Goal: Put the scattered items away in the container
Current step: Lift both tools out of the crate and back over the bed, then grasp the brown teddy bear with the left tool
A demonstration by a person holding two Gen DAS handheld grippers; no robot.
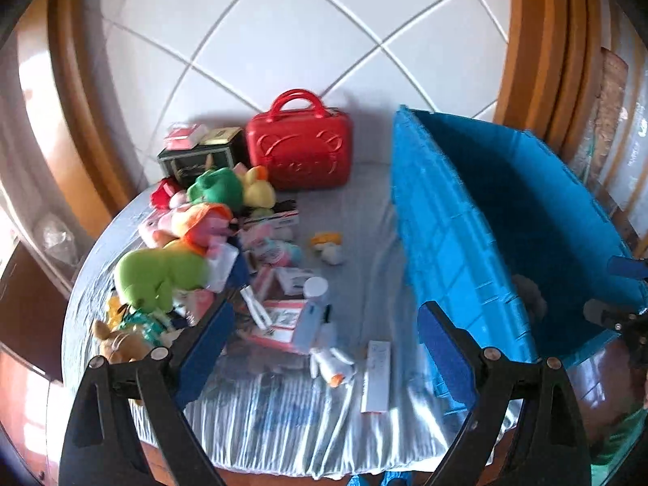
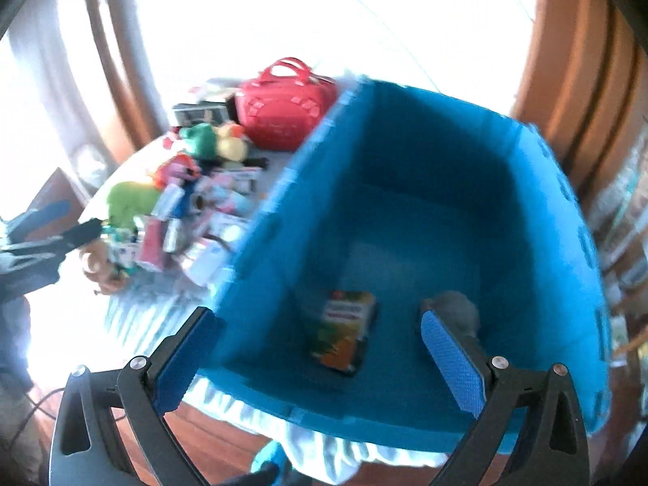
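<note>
Right under the left gripper (image 1: 320,348), between its two blue pads, lie the closest things: a small white toy (image 1: 332,362) with an orange tip, a flat white box (image 1: 376,376) and a pale bottle (image 1: 310,316). The jaws stand wide apart and hold nothing. The little toy looks soft and light, so a pinch across its middle should do. The flat box looks stiff and thin; it is probably best taken by its long edges. The bottle is smooth and round, so it may slip or roll; a hold around its body seems safest.

A bit farther out and to the left of the pads sits a heap of plush toys, with a big light green plush (image 1: 160,279) in front. These look squashy and light, and can be grabbed almost anywhere. Beyond them, past a dark tin box (image 1: 198,162), stands a red case (image 1: 299,154). It looks hard and heavier, and its handle on top seems a good place to hold. All of this rests on a table with a silvery cloth (image 1: 283,417).

The blue container (image 1: 441,243) stands to the right of the left gripper. The right gripper (image 2: 320,360) hangs over it, tilted down, jaws wide apart and empty. Below it, inside, lie a colourful carton (image 2: 344,332) and a blurry grey thing (image 2: 457,308). Both grippers point down at a slant.
</note>
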